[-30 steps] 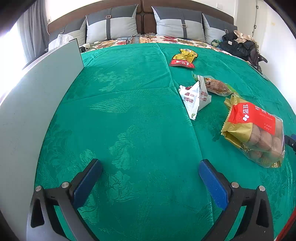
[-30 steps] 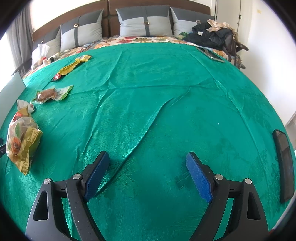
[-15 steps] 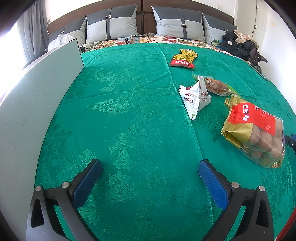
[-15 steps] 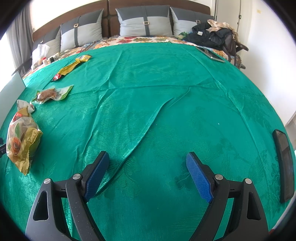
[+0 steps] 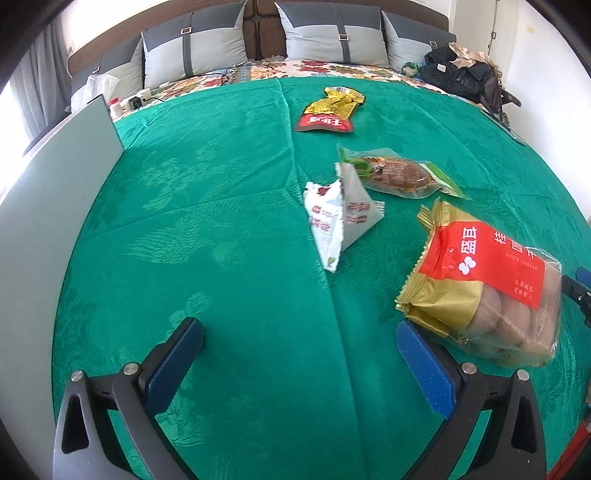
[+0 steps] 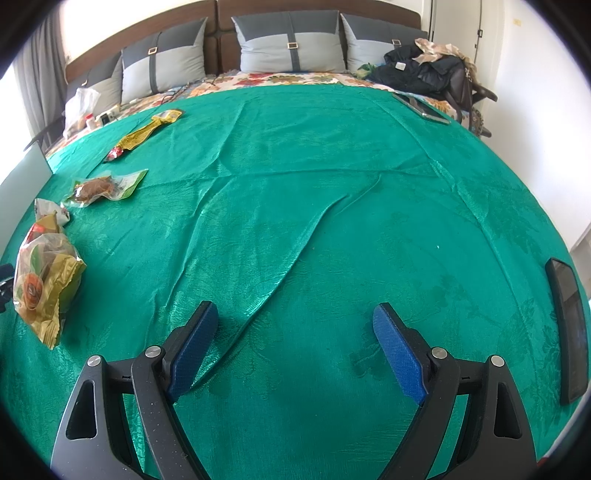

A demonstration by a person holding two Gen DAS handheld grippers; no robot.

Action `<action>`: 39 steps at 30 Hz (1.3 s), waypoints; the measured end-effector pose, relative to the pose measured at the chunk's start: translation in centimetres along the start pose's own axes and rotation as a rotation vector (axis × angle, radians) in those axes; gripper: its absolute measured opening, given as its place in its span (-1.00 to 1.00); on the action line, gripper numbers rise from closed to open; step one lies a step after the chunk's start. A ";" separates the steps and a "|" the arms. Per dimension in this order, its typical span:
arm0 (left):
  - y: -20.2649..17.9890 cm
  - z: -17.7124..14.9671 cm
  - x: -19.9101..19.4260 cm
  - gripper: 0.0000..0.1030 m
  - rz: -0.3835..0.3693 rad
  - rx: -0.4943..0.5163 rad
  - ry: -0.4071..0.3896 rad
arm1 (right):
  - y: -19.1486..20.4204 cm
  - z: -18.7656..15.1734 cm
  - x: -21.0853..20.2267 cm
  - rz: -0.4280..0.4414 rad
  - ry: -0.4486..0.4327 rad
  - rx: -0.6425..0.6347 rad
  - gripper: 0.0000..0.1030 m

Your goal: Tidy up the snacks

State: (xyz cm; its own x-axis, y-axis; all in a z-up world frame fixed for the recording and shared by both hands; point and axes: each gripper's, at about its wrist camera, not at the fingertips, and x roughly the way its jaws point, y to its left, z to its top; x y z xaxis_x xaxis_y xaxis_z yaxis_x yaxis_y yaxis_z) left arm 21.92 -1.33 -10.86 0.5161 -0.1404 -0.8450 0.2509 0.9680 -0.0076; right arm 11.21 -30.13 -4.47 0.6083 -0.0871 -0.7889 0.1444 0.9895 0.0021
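Left hand-held gripper point(image 5: 299, 360) spread wide, nothing between its blue pads point(image 5: 173, 363), low over the green bedspread point(image 5: 207, 229). Right hand-held gripper point(image 6: 295, 347) also wide apart and empty, over a creased patch of the bedspread with no snack near it.

Left wrist view, four snacks in a loose line running from 3 o'clock up to 12 o'clock:
- longan bag point(image 5: 484, 291), red label, gold edges, at 3 o'clock, its near corner just beside the right pad.
- white packet point(image 5: 338, 218) at 1 o'clock, crumpled and standing up in a peak.
- clear pouch point(image 5: 399, 173) with a brown item inside, just behind the white packet; touching or not, cannot tell.
- gold-red packet point(image 5: 330, 110) at 12 o'clock, farthest back, apart from the rest.

Grey board point(image 5: 48, 221) upright along the bed's edge at 9 o'clock. Pillows point(image 5: 332, 35) against the headboard at 12 o'clock, dark clothes point(image 5: 461, 74) heaped at 1 o'clock.

Right wrist view: the same snacks sit at 9 to 10 o'clock, well apart from this hand-held gripper. Dark phone point(image 6: 567, 330) at 3 o'clock by the bed's edge.
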 end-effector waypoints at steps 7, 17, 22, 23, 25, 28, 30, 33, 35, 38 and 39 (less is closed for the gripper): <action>-2.9 3.6 1.8 0.99 -0.054 0.112 0.054 | 0.0 0.0 0.0 -0.001 0.000 0.000 0.72; -0.5 6.5 3.5 0.72 -0.007 -0.007 0.014 | 0.1 0.0 0.0 0.001 0.002 -0.001 0.74; 1.6 5.3 1.8 0.07 -0.035 -0.048 -0.018 | 0.2 0.0 -0.1 0.000 0.002 0.000 0.75; 2.2 4.9 1.4 0.07 -0.040 -0.056 -0.023 | 0.2 0.0 0.0 0.000 0.002 0.000 0.75; 3.3 4.0 0.7 0.08 -0.033 -0.058 -0.026 | 0.2 0.0 0.0 0.000 0.002 0.000 0.75; 4.6 2.9 0.4 0.11 -0.003 -0.039 -0.007 | 0.2 0.1 0.0 0.000 0.002 0.000 0.75; 4.8 2.2 0.3 0.35 0.029 -0.021 -0.016 | 0.2 0.1 -0.1 0.000 0.002 0.000 0.75; 5.4 1.5 0.6 0.83 0.061 -0.046 -0.024 | 0.2 0.1 -0.1 0.000 0.002 0.000 0.75; 6.1 1.1 0.8 0.93 0.061 -0.086 -0.037 | 0.2 0.1 -0.1 0.000 0.002 0.000 0.75; 6.3 1.0 0.9 1.00 0.078 -0.104 -0.051 | 0.1 0.1 -0.1 0.000 0.002 0.000 0.75; 6.3 1.0 0.9 1.00 0.080 -0.104 -0.055 | 0.1 0.1 -0.1 0.000 0.002 0.000 0.75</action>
State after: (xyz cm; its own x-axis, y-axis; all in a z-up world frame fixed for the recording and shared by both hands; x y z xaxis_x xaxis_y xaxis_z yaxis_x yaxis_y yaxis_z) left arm 24.79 4.43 -11.17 0.5759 -0.0701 -0.8145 0.1223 0.9925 0.0011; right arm 11.24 -30.00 -4.36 0.6064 -0.0868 -0.7904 0.1445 0.9895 0.0022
